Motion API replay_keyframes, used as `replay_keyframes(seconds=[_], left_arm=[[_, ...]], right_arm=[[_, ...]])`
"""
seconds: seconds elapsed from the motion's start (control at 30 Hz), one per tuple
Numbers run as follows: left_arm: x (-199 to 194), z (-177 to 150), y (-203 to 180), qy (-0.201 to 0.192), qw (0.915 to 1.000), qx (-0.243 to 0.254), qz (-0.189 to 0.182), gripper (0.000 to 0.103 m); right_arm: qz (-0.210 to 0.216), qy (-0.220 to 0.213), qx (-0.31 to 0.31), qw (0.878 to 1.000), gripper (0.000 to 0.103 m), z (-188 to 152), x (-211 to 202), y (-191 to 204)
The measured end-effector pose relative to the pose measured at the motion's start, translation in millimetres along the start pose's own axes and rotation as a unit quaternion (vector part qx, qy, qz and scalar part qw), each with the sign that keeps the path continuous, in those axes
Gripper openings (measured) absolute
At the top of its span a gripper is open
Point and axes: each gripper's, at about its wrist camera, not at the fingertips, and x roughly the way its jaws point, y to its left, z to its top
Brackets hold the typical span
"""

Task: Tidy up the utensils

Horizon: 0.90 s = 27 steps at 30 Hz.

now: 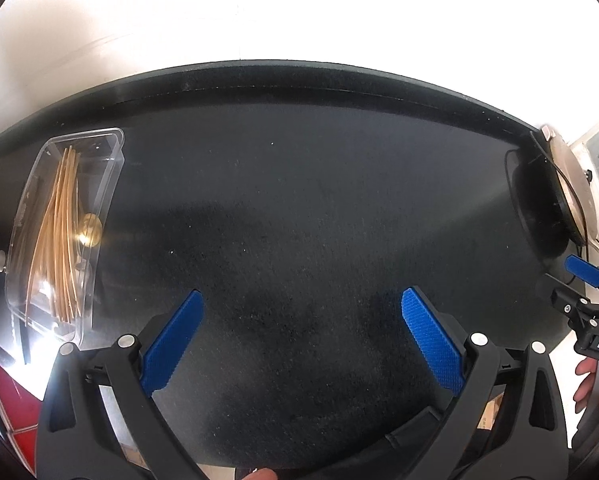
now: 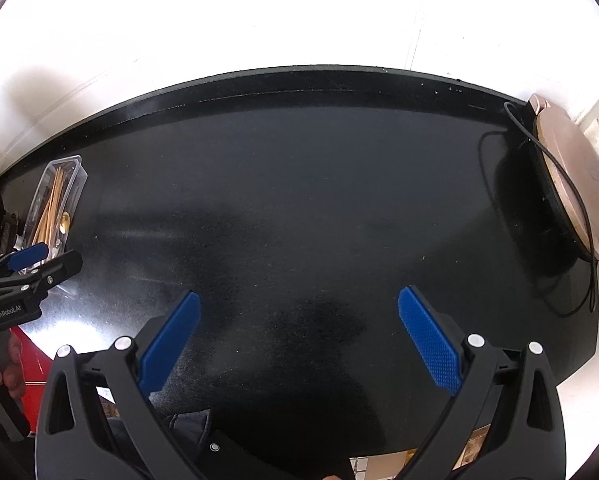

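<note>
A clear plastic container (image 1: 111, 148) lies at the left of the black countertop (image 1: 299, 200) and holds several gold utensils (image 1: 65, 236), among them a spoon. It also shows in the right wrist view (image 2: 79, 168), far left. My left gripper (image 1: 301, 312) is open and empty over bare counter, right of the container. My right gripper (image 2: 297, 312) is open and empty over the middle of the counter. Each gripper shows at the edge of the other's view: the right one (image 1: 583, 272), the left one (image 2: 27, 260).
A round copper-coloured appliance (image 2: 571, 184) with a black cord (image 2: 495, 160) leans at the counter's far right, also in the left wrist view (image 1: 567, 184). A white wall runs behind the counter. A red surface (image 2: 35, 356) lies below the front left edge.
</note>
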Motion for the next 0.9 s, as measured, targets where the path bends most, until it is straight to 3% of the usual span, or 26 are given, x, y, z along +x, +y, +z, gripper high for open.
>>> replay_keyframes(seconds=[0.9], left_arm=[[-5.2,6.0,-6.6,-0.003,0.9998,0.007,0.017,0.096]], right_arm=[[0.01,0.005,0.014,1.0,0.096,-2.8,6.4,-0.4]])
